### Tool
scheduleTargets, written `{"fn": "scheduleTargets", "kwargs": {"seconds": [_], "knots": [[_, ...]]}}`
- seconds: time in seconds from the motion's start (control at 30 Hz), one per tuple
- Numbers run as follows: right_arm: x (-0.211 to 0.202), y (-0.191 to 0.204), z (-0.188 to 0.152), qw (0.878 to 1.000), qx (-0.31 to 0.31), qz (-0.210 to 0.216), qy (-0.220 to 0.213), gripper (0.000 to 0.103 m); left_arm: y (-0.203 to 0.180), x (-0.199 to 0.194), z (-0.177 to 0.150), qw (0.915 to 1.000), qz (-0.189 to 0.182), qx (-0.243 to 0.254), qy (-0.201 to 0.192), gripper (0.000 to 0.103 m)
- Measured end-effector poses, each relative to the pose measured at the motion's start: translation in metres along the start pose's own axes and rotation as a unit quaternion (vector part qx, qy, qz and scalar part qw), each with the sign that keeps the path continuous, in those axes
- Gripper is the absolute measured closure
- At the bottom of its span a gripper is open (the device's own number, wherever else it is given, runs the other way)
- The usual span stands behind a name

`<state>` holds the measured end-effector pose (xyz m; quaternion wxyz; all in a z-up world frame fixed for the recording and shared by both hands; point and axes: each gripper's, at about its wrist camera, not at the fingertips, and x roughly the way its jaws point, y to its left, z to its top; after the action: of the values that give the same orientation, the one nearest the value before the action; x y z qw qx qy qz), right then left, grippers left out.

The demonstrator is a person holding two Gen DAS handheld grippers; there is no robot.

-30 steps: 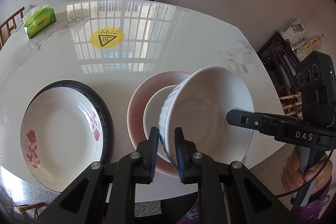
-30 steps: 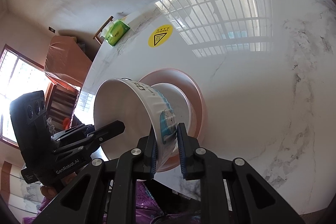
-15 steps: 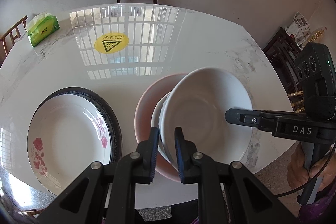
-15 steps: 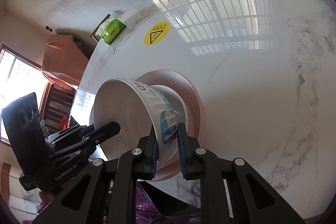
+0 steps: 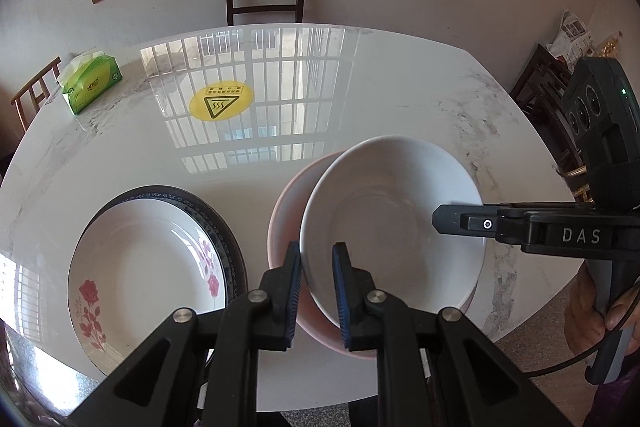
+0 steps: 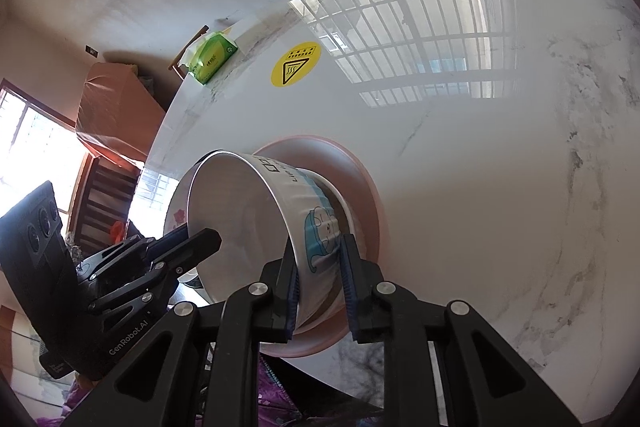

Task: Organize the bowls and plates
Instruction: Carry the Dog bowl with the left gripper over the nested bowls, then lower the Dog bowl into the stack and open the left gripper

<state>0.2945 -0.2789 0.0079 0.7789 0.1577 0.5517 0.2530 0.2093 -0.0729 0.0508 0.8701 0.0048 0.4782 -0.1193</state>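
Left fingers (image 5: pixel 295 279) are clamped on the near rim of the big white bowl (image 5: pixel 392 227), one finger inside and one outside. Right fingers (image 6: pixel 290 283) have just been opening a little, with the bowl's side wall between them, right on the blue picture. I cannot tell if their pads press on the wall now.

The bowl is low over the pink plate (image 5: pixel 284 227), close to the near edge of the tabletop (image 5: pixel 360 87). It looks almost flat and tips only a bit. I cannot tell if its bottom rests all the way down.

I think the step now is to set the bowl down and let go. To do it well, the bowl should be flat and in the middle of the pink plate before the left side lets go. Then each hand should lift its fingers straight up off the rim, so they do not hook it and drag the bowl. The stack is close to the edge, so a gentle touch is best.

Just beside the pink plate is a flower plate (image 5: pixel 140 267), lying on a dark-rimmed plate (image 5: pixel 226 227). Far across the tabletop are a yellow sticker (image 5: pixel 221 101) and a green tissue pack (image 5: pixel 90 83).
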Motion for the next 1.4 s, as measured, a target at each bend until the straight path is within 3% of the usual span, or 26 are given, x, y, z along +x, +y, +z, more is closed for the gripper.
{"fn": "scheduleTargets", "kwargs": {"seconds": [0.37, 0.6, 0.77, 0.97, 1.1, 1.2, 1.4], "knots": [[0.003, -0.005, 0.002, 1.0, 0.008, 0.015, 0.0, 0.084, -0.006, -0.007, 0.002, 0.9991, 0.027, 0.021, -0.024, 0.087], [-0.002, 0.008, 0.001, 0.998, -0.039, -0.031, -0.029, 0.082, -0.008, -0.004, 0.0, 0.9985, 0.039, 0.027, -0.029, 0.087], [-0.006, 0.012, 0.0, 0.997, -0.059, -0.038, -0.045, 0.082, -0.008, -0.005, -0.001, 0.998, 0.043, 0.03, -0.034, 0.086], [-0.018, 0.016, -0.005, 0.992, -0.079, -0.045, -0.089, 0.082, -0.008, -0.01, -0.003, 0.9968, 0.053, 0.034, -0.05, 0.072], [-0.027, 0.011, -0.011, 0.987, -0.083, -0.046, -0.13, 0.078, 0.001, -0.016, -0.003, 0.9971, 0.038, 0.022, -0.062, 0.064], [-0.035, 0.011, -0.021, 0.976, -0.103, -0.068, -0.18, 0.072, 0.016, -0.017, -0.004, 0.9974, 0.031, 0.0, -0.065, 0.063], [-0.045, 0.004, -0.046, 0.959, -0.111, -0.121, -0.229, 0.07, 0.043, -0.012, -0.015, 0.9978, -0.034, -0.033, -0.045, 0.063]]}}
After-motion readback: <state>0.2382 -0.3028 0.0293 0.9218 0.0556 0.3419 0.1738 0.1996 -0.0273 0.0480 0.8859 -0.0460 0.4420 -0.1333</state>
